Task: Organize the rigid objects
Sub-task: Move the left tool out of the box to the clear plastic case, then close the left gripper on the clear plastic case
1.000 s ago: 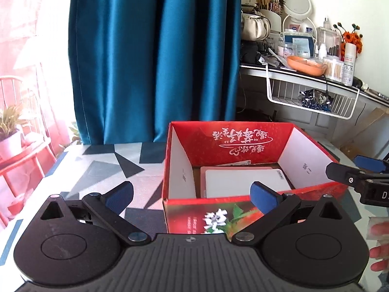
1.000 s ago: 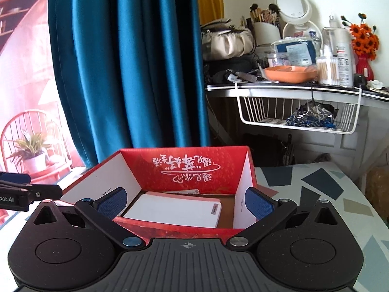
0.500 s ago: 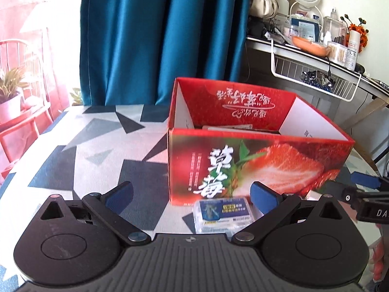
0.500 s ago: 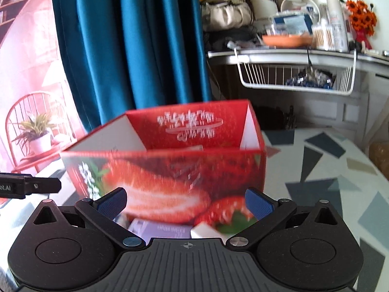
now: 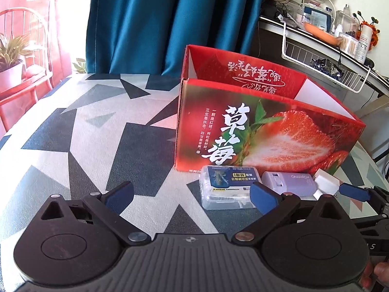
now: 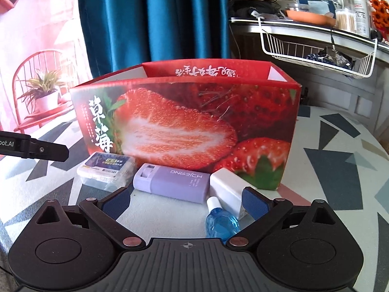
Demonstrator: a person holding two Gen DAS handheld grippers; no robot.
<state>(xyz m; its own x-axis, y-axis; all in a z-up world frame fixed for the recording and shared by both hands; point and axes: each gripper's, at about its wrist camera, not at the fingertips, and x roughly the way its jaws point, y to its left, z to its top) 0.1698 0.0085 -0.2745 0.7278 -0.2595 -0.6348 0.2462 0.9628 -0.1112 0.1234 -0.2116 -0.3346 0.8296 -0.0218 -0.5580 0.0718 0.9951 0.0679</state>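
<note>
A red strawberry-printed box stands open-topped on the patterned table. Along its near wall lie a clear plastic case with a blue label, a purple case and a small white box. A little blue bottle lies nearest, by the white box. My left gripper is open and low, its right finger just before the clear case. My right gripper is closing; the blue bottle lies between its jaws by the right finger, and neither pad touches it.
A blue curtain hangs behind the table. At the back right, a cluttered shelf carries a white wire basket. A red chair with a potted plant stands to the left, beyond the table edge.
Both grippers have sunk from above the box's open top to table level before its near wall. The inside of the box is out of sight and the small items have come into view.
</note>
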